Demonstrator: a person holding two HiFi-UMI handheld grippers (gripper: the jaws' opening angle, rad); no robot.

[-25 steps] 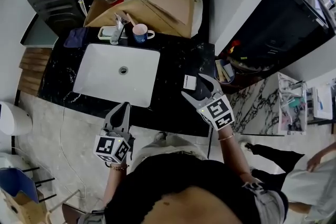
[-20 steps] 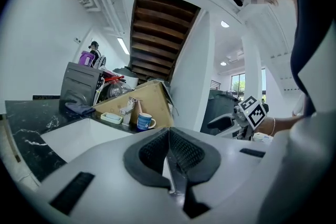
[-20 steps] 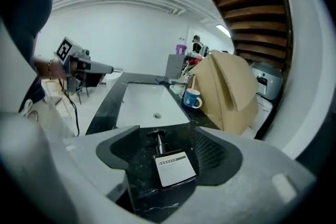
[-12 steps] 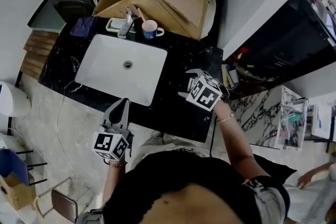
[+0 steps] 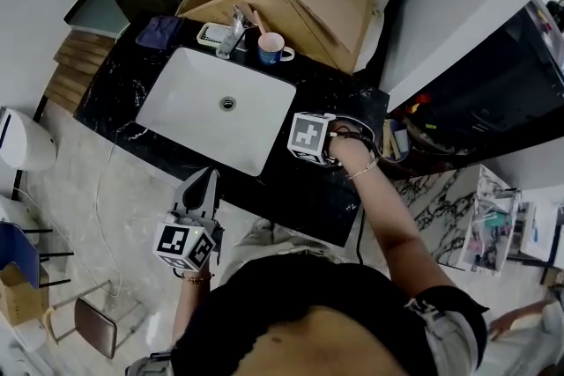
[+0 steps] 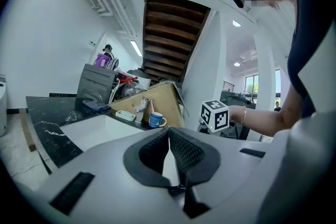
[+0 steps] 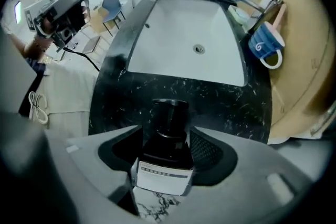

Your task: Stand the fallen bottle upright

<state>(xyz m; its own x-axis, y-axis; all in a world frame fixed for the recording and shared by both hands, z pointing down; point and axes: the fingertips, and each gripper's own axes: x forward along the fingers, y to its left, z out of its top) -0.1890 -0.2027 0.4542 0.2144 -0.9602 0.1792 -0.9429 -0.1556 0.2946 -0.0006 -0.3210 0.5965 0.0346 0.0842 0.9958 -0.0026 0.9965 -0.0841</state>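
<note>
The fallen bottle (image 7: 168,113) is dark with a black cap and a white label. It lies flat on the black marble counter (image 7: 220,102), cap toward the sink. My right gripper (image 7: 168,139) points straight down over it, one jaw on each side of its body. The jaws have just been closing around the bottle; the pads stand close to its sides, and I see no squeeze. In the head view the hand and marker cube (image 5: 308,136) hide the bottle. My left gripper (image 5: 203,182) hangs in front of the counter edge, shut and empty.
A white sink basin (image 5: 216,106) lies left of the bottle. Behind it are a faucet (image 5: 233,29), a soap dish (image 5: 211,35) and a blue mug (image 5: 273,48). A large cardboard box (image 5: 326,4) fills the back right of the counter.
My right gripper has swung left over the counter, tipped to point down and sunk onto the bottle, which its cube now covers in the head view. The left gripper has stayed put.
</note>
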